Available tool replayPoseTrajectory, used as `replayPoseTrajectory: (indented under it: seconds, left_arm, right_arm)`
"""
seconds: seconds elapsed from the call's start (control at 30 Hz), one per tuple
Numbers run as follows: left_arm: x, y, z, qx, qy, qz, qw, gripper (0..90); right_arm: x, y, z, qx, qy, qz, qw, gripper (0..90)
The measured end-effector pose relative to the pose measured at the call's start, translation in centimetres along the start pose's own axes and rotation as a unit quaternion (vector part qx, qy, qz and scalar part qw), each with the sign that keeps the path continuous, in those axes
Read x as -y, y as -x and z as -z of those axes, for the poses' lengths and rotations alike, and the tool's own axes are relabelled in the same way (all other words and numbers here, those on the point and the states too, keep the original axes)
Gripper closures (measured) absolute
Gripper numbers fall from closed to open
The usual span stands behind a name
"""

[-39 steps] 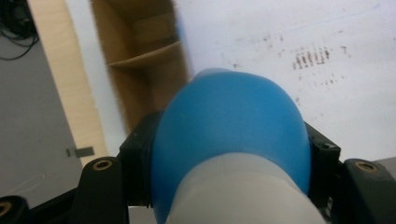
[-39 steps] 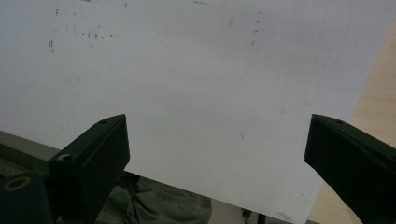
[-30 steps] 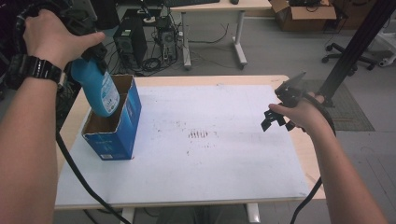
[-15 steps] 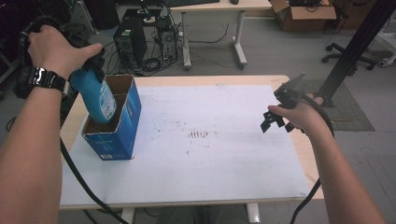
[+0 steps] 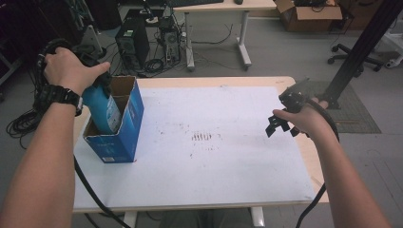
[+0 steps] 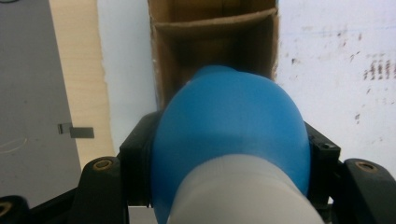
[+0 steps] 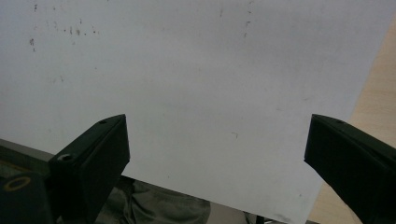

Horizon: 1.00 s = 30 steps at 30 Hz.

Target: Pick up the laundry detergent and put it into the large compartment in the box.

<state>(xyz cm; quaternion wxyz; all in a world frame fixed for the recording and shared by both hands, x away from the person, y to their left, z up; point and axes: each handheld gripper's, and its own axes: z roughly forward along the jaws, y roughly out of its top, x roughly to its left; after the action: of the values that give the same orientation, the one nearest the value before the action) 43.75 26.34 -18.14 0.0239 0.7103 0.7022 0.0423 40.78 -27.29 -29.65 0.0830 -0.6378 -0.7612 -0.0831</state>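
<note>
Hovering over the right side of the white table sheet [image 5: 228, 166], the right gripper [image 5: 281, 127] has its jaws spread wide with nothing between them. At the left, the blue box [image 5: 116, 142] stands open-topped near the sheet's left edge, and the blue bottle [image 5: 102, 111] sits tilted, lower end inside it. The left gripper [image 6: 229, 154] is clamped around the bottle's body, held by the left hand [image 5: 71, 71] above the box.
</note>
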Motion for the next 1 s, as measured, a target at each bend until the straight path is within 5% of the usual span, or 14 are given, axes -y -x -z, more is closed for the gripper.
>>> replayPoseTrajectory:
  seconds: [1.0]
  left_arm:
    - [0.0,0.1,-8.5,0.002,-0.059,0.001,0.9983,37.2]
  right_arm:
    - [-0.1,0.1,-1.7,-0.001,-0.011,0.000,0.9999,6.8]
